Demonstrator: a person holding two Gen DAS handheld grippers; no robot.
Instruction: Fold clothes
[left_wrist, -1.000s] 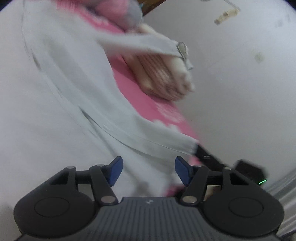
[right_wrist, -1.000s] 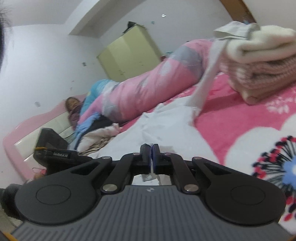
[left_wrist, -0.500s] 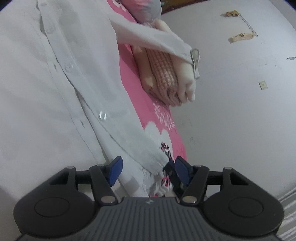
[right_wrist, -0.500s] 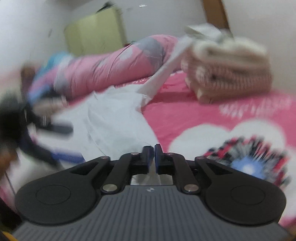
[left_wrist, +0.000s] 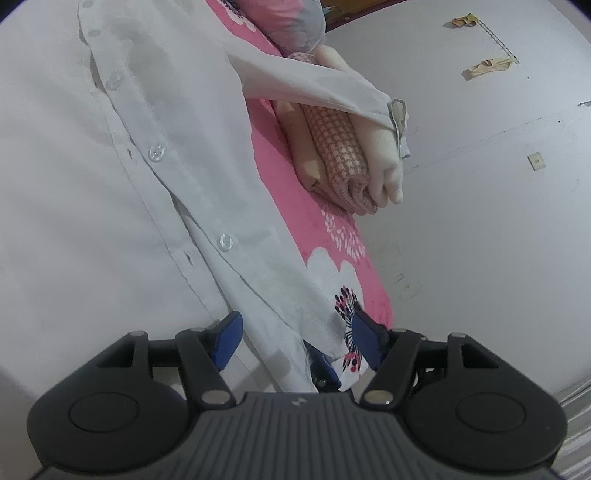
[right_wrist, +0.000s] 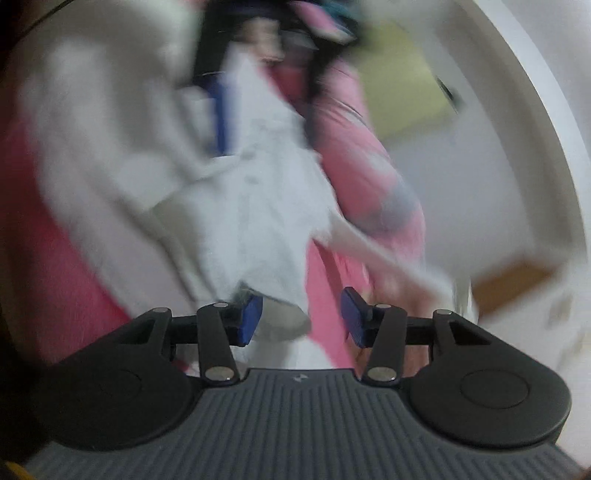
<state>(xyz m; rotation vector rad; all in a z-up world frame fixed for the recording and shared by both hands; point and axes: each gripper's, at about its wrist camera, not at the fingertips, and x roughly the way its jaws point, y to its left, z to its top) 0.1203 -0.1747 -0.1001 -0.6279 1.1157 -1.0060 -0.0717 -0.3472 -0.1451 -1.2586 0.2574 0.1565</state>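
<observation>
Shirt first: we see one thin white button-front shirt (left_wrist: 122, 192) spread on the pink floral bedspread (left_wrist: 291, 192), its button placket running as the long axis from the upper left of the left wrist view down to the hem between our left gripper (left_wrist: 297, 338) pads. We count three clear buttons (left_wrist: 156, 152) along that placket. One sleeve (left_wrist: 317, 86) branches off to the right, its cuff lying over a stack of folded knitwear in cream and pink check (left_wrist: 340, 155), just beside the white wall (left_wrist: 480, 184). We count one stack, holding roughly three folded pieces. Our left gripper's blue pads stand wide apart, the hem edge lying loose between them, nothing clamped. Over on the right wrist view everything is smeared with blur, but our right gripper (right_wrist: 301, 317) also shows its blue pads spread apart, with the white shirt (right_wrist: 266, 206) hem hanging between them, unpinched. Beyond it we make out one rolled pink quilt (right_wrist: 369, 166), though blur hides its detail.
</observation>
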